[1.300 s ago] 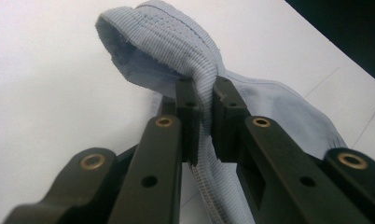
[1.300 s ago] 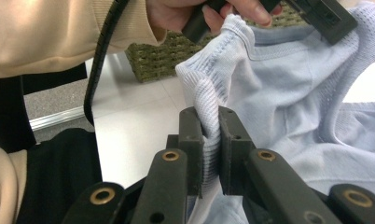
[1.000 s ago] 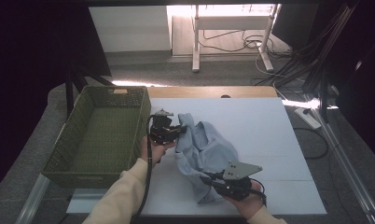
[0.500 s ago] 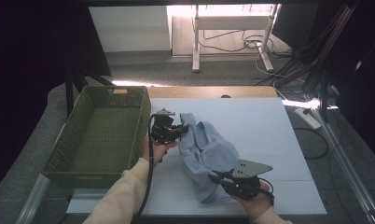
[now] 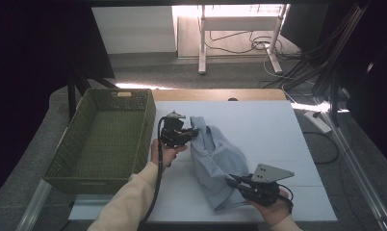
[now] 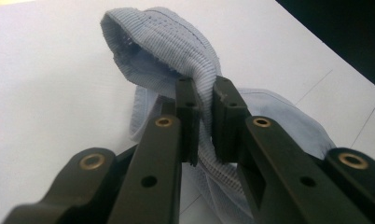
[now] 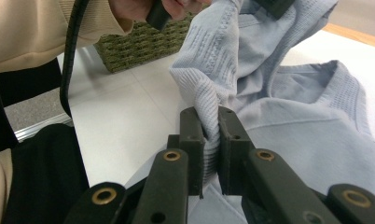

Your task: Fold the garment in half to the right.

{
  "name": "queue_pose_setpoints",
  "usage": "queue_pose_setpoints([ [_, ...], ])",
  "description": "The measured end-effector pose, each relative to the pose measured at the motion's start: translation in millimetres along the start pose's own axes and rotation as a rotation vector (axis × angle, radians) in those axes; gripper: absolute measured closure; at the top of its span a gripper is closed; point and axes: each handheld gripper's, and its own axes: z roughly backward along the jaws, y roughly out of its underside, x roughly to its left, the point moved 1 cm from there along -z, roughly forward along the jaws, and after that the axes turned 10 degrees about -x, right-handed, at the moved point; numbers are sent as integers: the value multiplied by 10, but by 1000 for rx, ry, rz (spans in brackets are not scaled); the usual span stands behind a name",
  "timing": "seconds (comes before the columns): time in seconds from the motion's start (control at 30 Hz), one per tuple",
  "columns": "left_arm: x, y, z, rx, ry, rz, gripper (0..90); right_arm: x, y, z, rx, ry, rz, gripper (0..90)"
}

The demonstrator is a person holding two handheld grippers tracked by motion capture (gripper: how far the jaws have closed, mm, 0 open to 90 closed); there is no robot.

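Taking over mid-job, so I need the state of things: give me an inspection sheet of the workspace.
Surface: white table top, bare around the work.
Job's things: light blue knit garment, bunched, pinched at two ends; green woven basket at the left, nothing seen inside.
Clutter: nothing seen.
Grippers: left gripper shut on the garment's ribbed edge; right gripper shut on a fold of it.
Cables: black cable trails along the left sleeve; loose leads on the floor beyond.
Surroundings: grey carpet, white stand legs, dark sides.
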Motion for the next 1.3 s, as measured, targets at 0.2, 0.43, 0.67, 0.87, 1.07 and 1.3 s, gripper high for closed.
queue_pose_setpoints([
  [0.2,-22,-8,-42,9,2,-6,814,-35,28,56,8,19,-6,823],
  [0.43,-45,-25,-98,26,0,-19,813,-72,63,123,14,34,-24,823],
  [0.67,-72,-30,-160,38,-3,-28,811,-106,102,167,30,46,-35,823],
  [0.87,-93,-40,-202,54,0,-38,810,-143,110,233,29,62,-45,824],
  [1.07,-119,-46,-242,66,0,-54,809,-186,151,290,38,82,-64,824],
  [1.3,-148,-53,-292,75,1,-60,809,-202,166,331,44,94,-67,824],
])
